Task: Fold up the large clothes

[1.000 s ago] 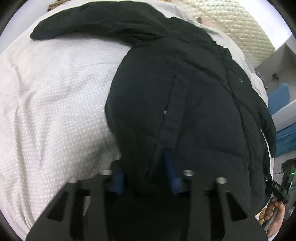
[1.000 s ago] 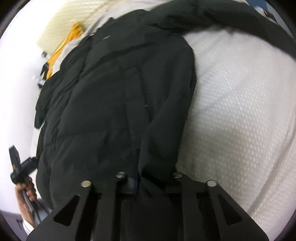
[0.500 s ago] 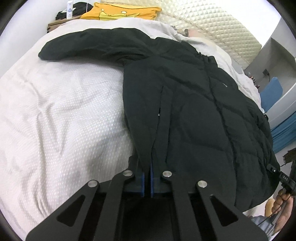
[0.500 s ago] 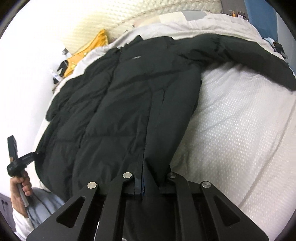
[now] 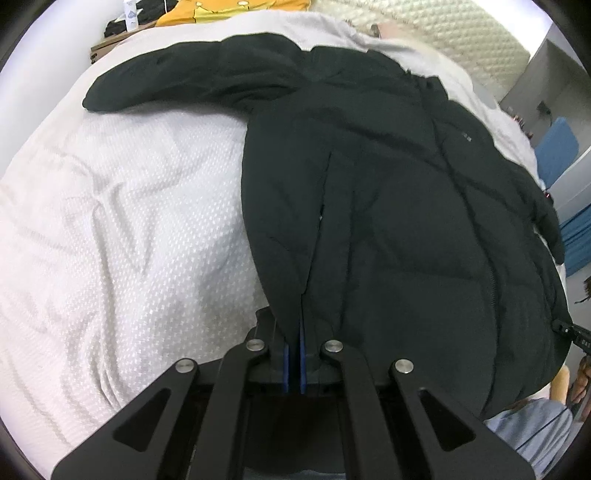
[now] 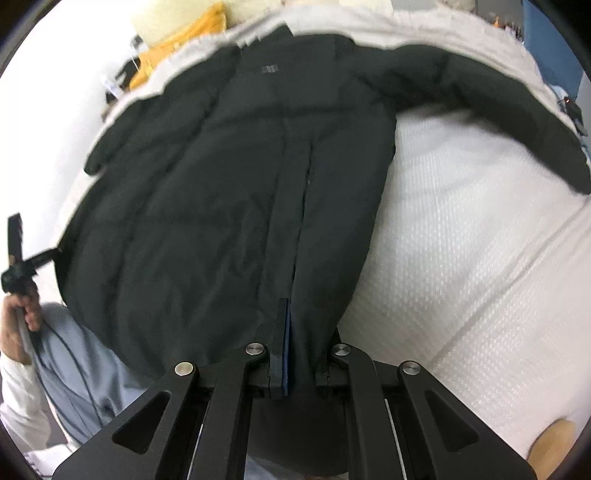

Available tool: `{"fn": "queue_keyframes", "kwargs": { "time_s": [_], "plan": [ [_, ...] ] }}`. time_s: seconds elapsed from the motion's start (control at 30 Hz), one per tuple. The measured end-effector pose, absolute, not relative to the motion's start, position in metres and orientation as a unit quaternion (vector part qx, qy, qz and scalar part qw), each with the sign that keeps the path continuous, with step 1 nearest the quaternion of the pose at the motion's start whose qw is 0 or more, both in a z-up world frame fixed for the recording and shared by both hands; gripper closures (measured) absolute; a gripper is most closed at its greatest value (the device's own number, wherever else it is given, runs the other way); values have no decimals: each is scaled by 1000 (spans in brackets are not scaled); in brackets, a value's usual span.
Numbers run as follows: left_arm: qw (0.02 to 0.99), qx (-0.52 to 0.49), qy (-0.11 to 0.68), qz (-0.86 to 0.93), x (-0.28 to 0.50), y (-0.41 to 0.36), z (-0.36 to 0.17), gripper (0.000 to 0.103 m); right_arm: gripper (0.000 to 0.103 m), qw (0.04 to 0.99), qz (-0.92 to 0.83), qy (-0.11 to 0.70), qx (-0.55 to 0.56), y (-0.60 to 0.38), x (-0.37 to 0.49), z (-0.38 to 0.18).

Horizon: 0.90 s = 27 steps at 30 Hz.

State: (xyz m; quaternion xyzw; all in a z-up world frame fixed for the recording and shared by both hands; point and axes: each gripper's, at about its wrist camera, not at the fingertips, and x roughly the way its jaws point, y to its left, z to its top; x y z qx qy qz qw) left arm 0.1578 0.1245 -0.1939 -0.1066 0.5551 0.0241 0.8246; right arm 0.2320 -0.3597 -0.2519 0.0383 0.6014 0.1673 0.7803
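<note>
A black puffer jacket (image 5: 388,206) is spread on a bed covered by a white dotted bedspread (image 5: 122,236); a small chest label (image 6: 269,69) is seen but cannot be read. Its hem is pinched by the left tongs (image 5: 294,363) and the right tongs (image 6: 295,363), both closed on fabric. A yellow garment (image 5: 236,7) lies beyond.

Home bedroom: white-quilted bed (image 5: 129,206), padded headboard (image 5: 461,33).
</note>
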Motion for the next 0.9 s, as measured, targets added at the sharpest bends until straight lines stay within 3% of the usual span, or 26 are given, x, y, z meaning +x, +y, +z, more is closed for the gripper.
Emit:
{"fn": "queue_keyframes", "kwargs": {
  "time_s": [0.3, 0.33, 0.4, 0.47, 0.5, 0.57, 0.6, 0.9],
  "plan": [
    [815, -116, 567, 29, 170, 118, -198, 97, 94, 762, 165, 625, 40, -363, 255, -276],
    [815, -118, 567, 26, 163, 122, -197, 95, 89, 763, 161, 625, 45, -364, 251, -275],
    [811, -136, 569, 18, 163, 125, -194, 83, 83, 762, 159, 626, 50, -367, 251, -273],
    [812, -153, 563, 16, 159, 130, -186, 60, 81, 762, 163, 625, 59, -371, 250, -268],
    [816, -156, 556, 14, 157, 132, -180, 54, 74, 765, 161, 620, 64, -371, 238, -263],
    [825, -152, 545, 20, 152, 134, -169, 31, 61, 776, 154, 607, 73, -374, 229, -250],
    [828, -149, 540, 21, 150, 134, -163, 29, 55, 782, 152, 600, 77, -375, 222, -243],
    [887, -93, 452, 12, 136, 107, -91, 26, 54, 865, 105, 488, 44, -369, 217, -154]
  ]
}}
